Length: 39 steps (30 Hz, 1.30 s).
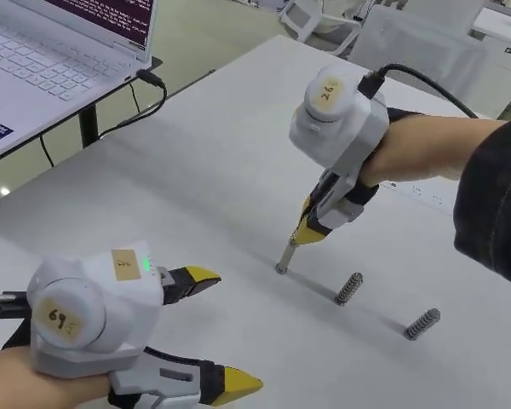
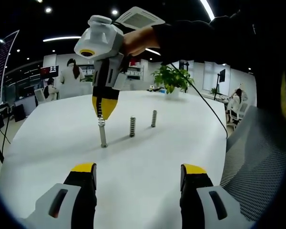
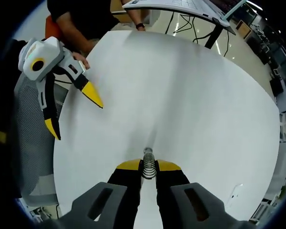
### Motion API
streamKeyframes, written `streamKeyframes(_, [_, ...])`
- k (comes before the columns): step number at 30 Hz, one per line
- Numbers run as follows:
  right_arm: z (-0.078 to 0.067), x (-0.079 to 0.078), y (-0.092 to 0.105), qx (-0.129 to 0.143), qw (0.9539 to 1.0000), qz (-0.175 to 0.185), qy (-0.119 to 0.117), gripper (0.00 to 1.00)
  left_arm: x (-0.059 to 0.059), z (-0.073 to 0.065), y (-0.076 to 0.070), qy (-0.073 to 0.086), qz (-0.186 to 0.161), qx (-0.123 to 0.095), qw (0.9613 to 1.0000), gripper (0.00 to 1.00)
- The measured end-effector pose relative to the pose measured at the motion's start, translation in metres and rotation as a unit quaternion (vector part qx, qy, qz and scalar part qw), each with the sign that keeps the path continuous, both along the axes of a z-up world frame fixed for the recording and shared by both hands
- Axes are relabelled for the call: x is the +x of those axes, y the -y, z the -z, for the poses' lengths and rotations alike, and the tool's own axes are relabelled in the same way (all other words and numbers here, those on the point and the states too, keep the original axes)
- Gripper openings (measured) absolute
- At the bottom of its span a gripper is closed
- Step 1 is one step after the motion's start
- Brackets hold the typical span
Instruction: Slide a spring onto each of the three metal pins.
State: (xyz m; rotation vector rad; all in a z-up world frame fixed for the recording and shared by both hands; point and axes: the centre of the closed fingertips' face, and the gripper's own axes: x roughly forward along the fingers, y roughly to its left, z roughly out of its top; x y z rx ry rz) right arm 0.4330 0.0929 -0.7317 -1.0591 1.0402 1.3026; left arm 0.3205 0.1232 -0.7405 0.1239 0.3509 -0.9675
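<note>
While the right gripper (image 1: 309, 232) points steeply down at the white surface (image 1: 196, 170), its jaws are clenched on a spring (image 3: 148, 167), which sits at the top end of an upright bare pin (image 1: 285, 257). To the right stand a second pin (image 1: 349, 289) and a third pin (image 1: 422, 323), each sheathed in its own spring. At the near left, well apart from the pins, the left gripper (image 1: 226, 331) has its yellow-tipped jaws spread wide, grasping nothing. An open laptop (image 1: 60, 51) stands at the far left.
</note>
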Motion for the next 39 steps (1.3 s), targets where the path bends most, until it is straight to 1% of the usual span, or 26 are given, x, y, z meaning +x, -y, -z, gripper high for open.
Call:
streamKeyframes(3, [0.004, -0.001, -0.001, -0.003, 1.0000, 0.002, -0.004, 0.09, 0.000, 0.000, -0.001, 0.000, -0.001, -0.001, 1.0000, 0.68])
streamKeyframes(7, [0.013, -0.003, 0.000, -0.013, 0.9999, 0.000, -0.006, 0.09, 0.000, 0.000, -0.002, -0.001, -0.002, 0.000, 1.0000, 0.68])
streamKeyframes(12, [0.021, -0.005, -0.001, -0.015, 0.9998, 0.002, -0.010, 0.09, 0.000, 0.001, -0.003, -0.002, -0.003, 0.000, 1.0000, 0.68])
streamKeyframes(15, [0.028, -0.010, 0.001, -0.019, 0.9997, 0.003, -0.016, 0.09, 0.001, 0.001, -0.002, -0.002, -0.003, 0.000, 1.0000, 0.68])
streamKeyframes(22, [0.042, -0.019, 0.002, -0.023, 0.9995, 0.001, -0.023, 0.09, 0.001, 0.002, -0.002, -0.003, -0.003, 0.000, 1.0000, 0.67])
streamKeyframes(26, [0.049, -0.016, 0.002, -0.025, 0.9994, 0.001, -0.022, 0.09, 0.001, 0.002, -0.003, -0.004, -0.003, -0.001, 1.0000, 0.67])
streamKeyframes(32, [0.055, -0.016, 0.003, -0.028, 0.9994, 0.000, -0.022, 0.09, 0.002, 0.002, -0.002, -0.005, -0.002, -0.001, 1.0000, 0.67])
streamKeyframes(39, [0.057, -0.016, 0.002, -0.024, 0.9994, 0.001, -0.024, 0.10, 0.002, 0.003, -0.002, -0.006, 0.000, 0.000, 1.0000, 0.67])
